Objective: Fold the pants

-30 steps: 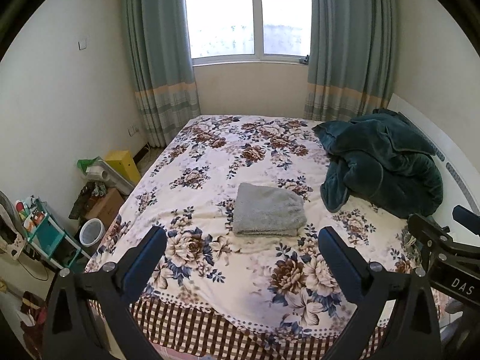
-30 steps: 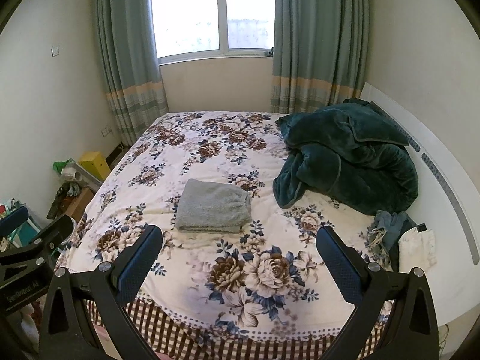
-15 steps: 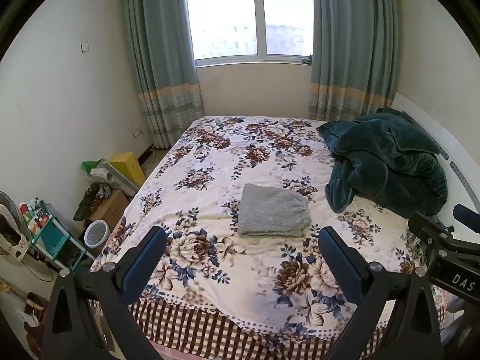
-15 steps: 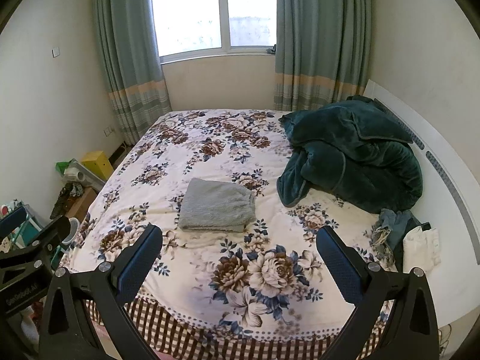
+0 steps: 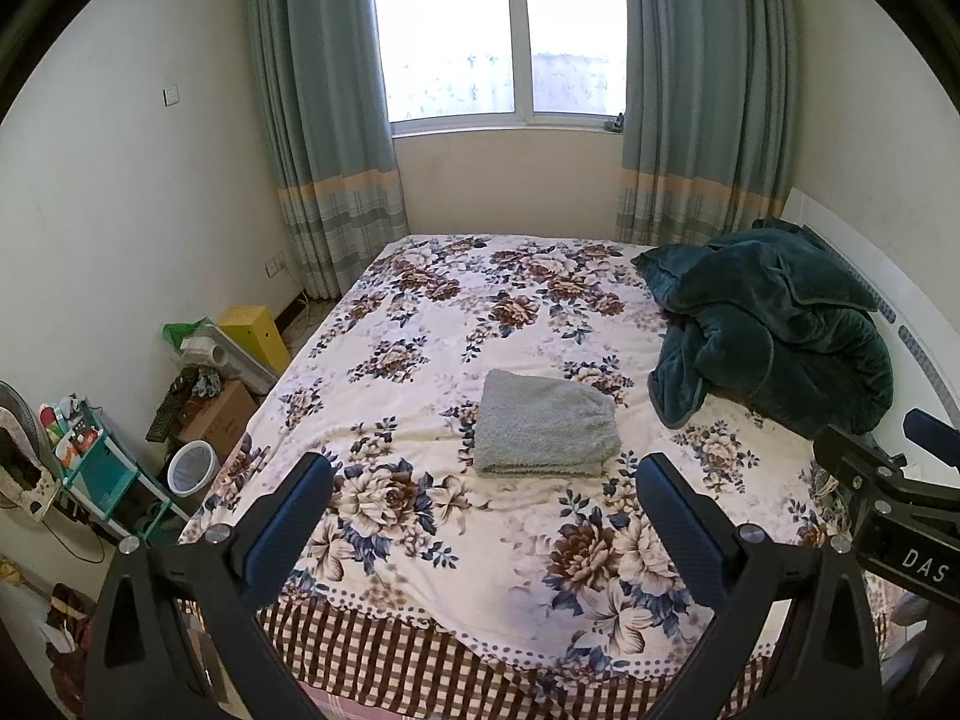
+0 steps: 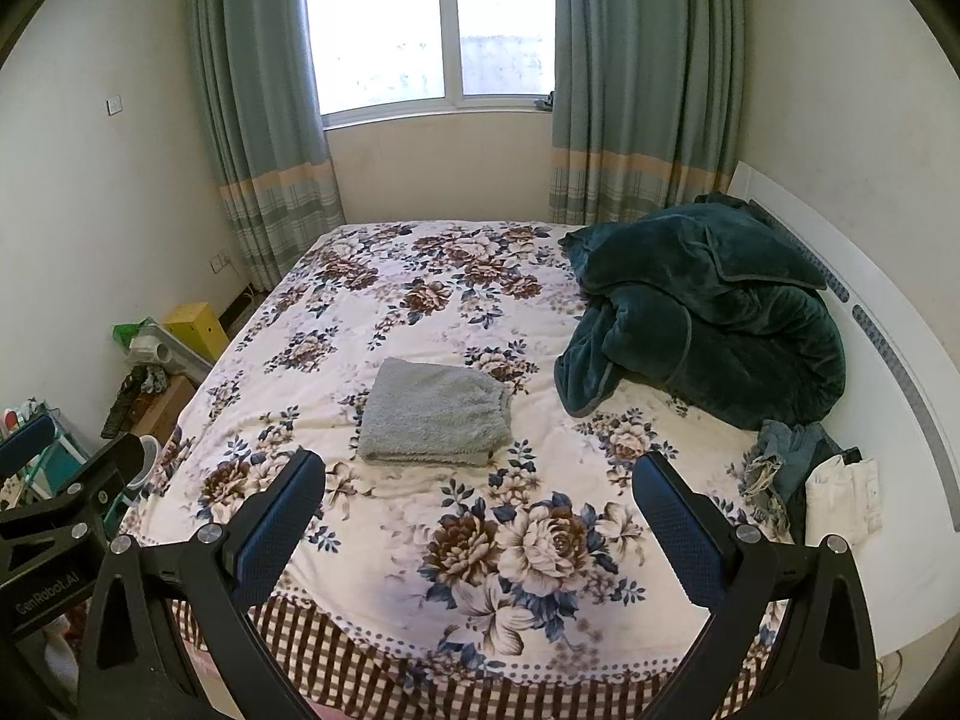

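Grey fuzzy pants (image 5: 543,425) lie folded in a neat rectangle on the floral bedspread (image 5: 456,312), near the middle of the bed; they also show in the right wrist view (image 6: 435,411). My left gripper (image 5: 483,504) is open and empty, held back above the foot of the bed, well short of the pants. My right gripper (image 6: 480,501) is open and empty too, at the same distance. The right gripper's body (image 5: 894,510) shows at the right edge of the left wrist view.
A dark green blanket (image 6: 708,306) is heaped at the right by the white headboard (image 6: 888,324). Jeans and a white garment (image 6: 840,495) lie at the right bed edge. Boxes, a bin (image 5: 191,468) and a teal shelf (image 5: 90,468) crowd the floor on the left.
Both grippers have drawn back slightly and shifted; the bed and folded pants appear a little farther off and more to the right. Both stay open and empty.
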The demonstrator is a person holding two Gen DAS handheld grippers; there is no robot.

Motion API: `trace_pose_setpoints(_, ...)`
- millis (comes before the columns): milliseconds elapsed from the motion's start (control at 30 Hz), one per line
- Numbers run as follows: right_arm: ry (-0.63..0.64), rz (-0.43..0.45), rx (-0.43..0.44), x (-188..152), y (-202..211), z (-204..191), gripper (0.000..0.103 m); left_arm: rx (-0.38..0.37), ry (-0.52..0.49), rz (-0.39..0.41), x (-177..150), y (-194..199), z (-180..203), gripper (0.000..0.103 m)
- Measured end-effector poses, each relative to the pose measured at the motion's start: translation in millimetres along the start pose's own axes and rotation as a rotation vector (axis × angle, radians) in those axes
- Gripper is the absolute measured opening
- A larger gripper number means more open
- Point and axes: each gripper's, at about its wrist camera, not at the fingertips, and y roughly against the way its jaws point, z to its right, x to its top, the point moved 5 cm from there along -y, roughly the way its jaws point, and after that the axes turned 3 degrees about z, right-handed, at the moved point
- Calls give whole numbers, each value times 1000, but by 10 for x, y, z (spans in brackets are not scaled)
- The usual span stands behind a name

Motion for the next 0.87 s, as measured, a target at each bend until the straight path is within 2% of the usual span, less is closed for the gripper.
trace_pose_setpoints(733,0,7,-3,24,-3,-107,103,8,-4,11,75,17,-43,103)
trace_pose_setpoints(867,-1,5,-3,35,4,-124,103,10,0,15,167,34,-80,103)
